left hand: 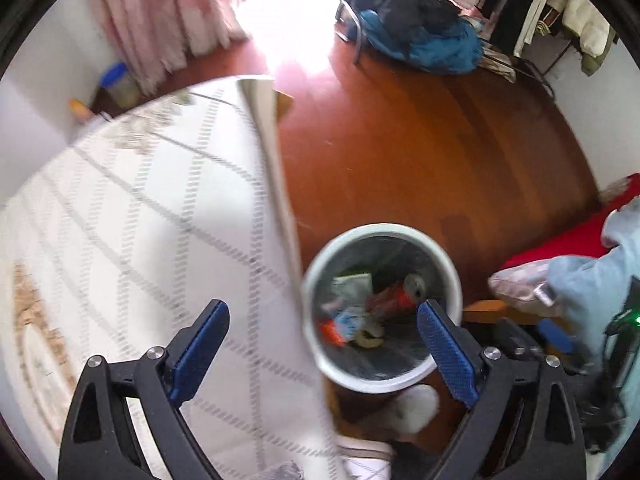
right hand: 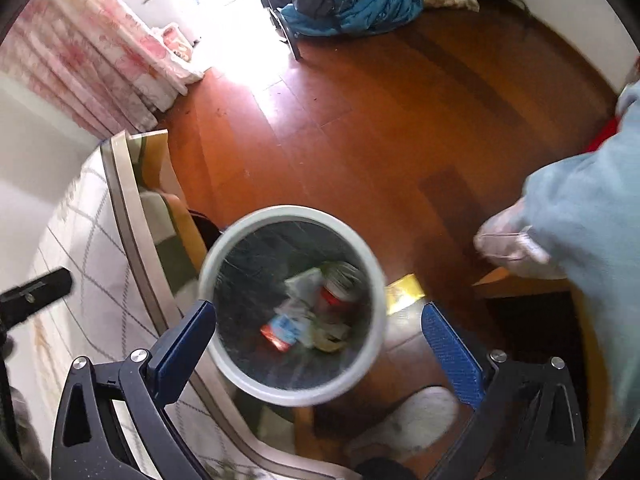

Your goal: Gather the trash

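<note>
A white round trash bin [left hand: 320,256] with a dark liner stands on the wooden floor beside the table; it also shows in the right wrist view [right hand: 224,248]. Inside lie a red can [left hand: 404,292], paper scraps and wrappers [right hand: 296,320]. My left gripper [left hand: 324,340] is open and empty, above the table edge and the bin. My right gripper [right hand: 320,336] is open and empty, directly above the bin. A yellow wrapper [right hand: 404,292] lies on the floor just right of the bin.
A table with a white patterned cloth [left hand: 132,232] fills the left. Red-brown wooden floor [left hand: 420,140] stretches ahead. A pile of blue and dark clothes [left hand: 420,28] lies on a chair far back. Pink curtains [right hand: 80,64] hang at left. A white slipper [right hand: 412,424] is below.
</note>
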The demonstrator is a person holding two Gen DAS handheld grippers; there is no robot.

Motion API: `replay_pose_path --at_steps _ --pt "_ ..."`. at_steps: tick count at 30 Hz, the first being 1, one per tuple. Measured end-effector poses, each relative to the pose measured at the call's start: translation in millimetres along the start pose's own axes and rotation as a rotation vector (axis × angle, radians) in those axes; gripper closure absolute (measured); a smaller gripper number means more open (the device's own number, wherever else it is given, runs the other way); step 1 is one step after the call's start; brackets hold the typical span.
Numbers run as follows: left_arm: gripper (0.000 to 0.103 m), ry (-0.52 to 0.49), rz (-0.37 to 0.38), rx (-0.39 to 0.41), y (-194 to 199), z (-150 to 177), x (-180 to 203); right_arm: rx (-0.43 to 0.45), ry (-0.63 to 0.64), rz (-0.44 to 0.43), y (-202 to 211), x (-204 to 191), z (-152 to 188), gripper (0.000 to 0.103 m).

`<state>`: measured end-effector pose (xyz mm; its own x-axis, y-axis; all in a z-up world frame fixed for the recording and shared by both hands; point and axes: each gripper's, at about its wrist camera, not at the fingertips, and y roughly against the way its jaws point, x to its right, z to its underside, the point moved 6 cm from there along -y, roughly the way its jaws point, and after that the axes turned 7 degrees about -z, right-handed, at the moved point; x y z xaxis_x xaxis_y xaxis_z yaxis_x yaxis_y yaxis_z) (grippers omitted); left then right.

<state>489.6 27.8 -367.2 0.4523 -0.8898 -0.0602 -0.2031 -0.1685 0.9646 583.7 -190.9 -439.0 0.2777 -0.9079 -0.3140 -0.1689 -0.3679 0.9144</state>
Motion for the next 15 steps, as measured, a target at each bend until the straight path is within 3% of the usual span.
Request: replay_pose_path --at_steps 5,15 --pt "0.007 0.003 -0.059 0.031 29.0 42.1 -16.6 0.002 0.079 0.092 42.8 -9.6 28.2 0.000" --pt "0.007 0.028 -0.031 0.130 113.0 101.9 -28.6 0.098 0.147 0.047 169.2 -44.0 91.8 0.000"
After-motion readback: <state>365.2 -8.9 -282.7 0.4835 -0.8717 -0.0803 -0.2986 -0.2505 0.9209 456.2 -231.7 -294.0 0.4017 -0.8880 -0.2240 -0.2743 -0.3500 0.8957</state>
